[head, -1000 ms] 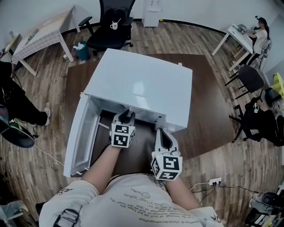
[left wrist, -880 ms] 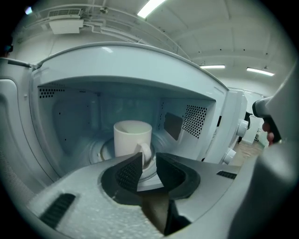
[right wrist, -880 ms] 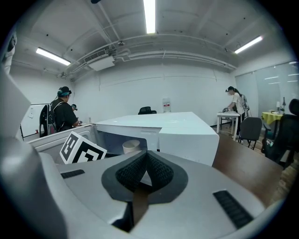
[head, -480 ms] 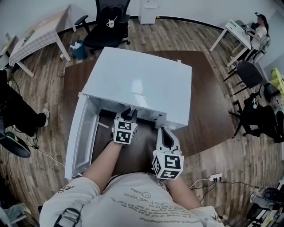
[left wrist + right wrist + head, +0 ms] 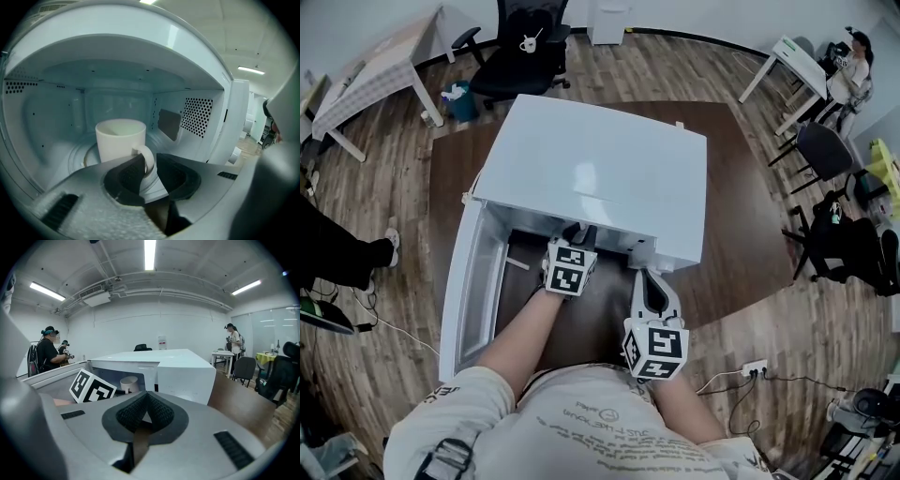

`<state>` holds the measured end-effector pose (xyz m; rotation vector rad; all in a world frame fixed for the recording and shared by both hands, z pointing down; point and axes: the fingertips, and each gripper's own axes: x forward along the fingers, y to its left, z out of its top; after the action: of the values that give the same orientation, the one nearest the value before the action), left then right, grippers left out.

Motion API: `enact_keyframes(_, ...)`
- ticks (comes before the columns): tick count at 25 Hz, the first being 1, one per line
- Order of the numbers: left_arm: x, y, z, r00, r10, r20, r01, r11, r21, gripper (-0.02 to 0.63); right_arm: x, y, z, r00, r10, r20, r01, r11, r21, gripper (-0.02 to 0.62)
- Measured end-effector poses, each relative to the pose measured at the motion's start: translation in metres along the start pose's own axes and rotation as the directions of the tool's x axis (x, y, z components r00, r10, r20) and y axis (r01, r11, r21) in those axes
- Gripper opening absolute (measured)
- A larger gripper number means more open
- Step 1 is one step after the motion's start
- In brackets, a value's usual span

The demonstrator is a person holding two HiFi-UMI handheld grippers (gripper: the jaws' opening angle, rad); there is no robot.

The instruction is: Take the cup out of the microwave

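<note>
Two grippers are held in front of a white microwave (image 5: 600, 178) that stands on a dark brown tabletop (image 5: 741, 216). Its door (image 5: 469, 291) is swung open to the left. The left gripper (image 5: 579, 232) is pushed into the open cavity, and the white cup (image 5: 119, 140) is seen there, upright on the glass turntable (image 5: 79, 157), with its handle (image 5: 149, 157) turned toward the camera. The fingers of the left gripper (image 5: 147, 164) are drawn in to a narrow gap with the handle caught between them, one dark pad pressed against each side of the loop.

The right gripper (image 5: 643, 277) is held outside the microwave, just in front of its right front corner and above the tabletop. In the right gripper view its fingers (image 5: 146, 401) are closed together with nothing between them, the ribbed pads meeting at their tips. Past them the microwave (image 5: 183, 366) is seen from the front, with the cup (image 5: 129, 382) inside the cavity. A black office chair (image 5: 520, 52) stands on the wooden floor (image 5: 384, 216) beyond the tabletop.
</note>
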<state>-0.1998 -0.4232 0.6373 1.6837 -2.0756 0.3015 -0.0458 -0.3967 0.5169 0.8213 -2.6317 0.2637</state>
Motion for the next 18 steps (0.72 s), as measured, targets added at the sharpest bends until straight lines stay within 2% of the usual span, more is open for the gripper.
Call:
enact_keyframes(4, 0.004, -0.006, 0.004, 1.0, -0.026, 0.007, 0.026, 1.0, 0.008, 0.087, 0.001, -0.001, 0.0, 1.0, -0.01, -0.006, 0.01, 1.0, 0.0, 0.015)
enact_keyframes(6, 0.005, -0.007, 0.005, 1.0, -0.02, 0.004, 0.02, 0.999, 0.042, 0.055, 0.0, 0.0, 0.0, 1.0, -0.011, -0.007, 0.011, 1.0, 0.0, 0.015)
enact_keyframes(10, 0.005, -0.009, 0.002, 1.0, -0.008, 0.009, 0.007, 0.992, 0.127, 0.043, 0.0, 0.001, -0.003, 1.0, -0.015, -0.011, 0.015, 1.0, -0.003, 0.015)
enact_keyframes(18, -0.008, -0.017, -0.002, 0.999, -0.021, 0.027, 0.016, 0.987, 0.161, 0.041, -0.007, 0.0, -0.004, 1.0, -0.026, 0.001, 0.026, 1.0, -0.004, 0.015)
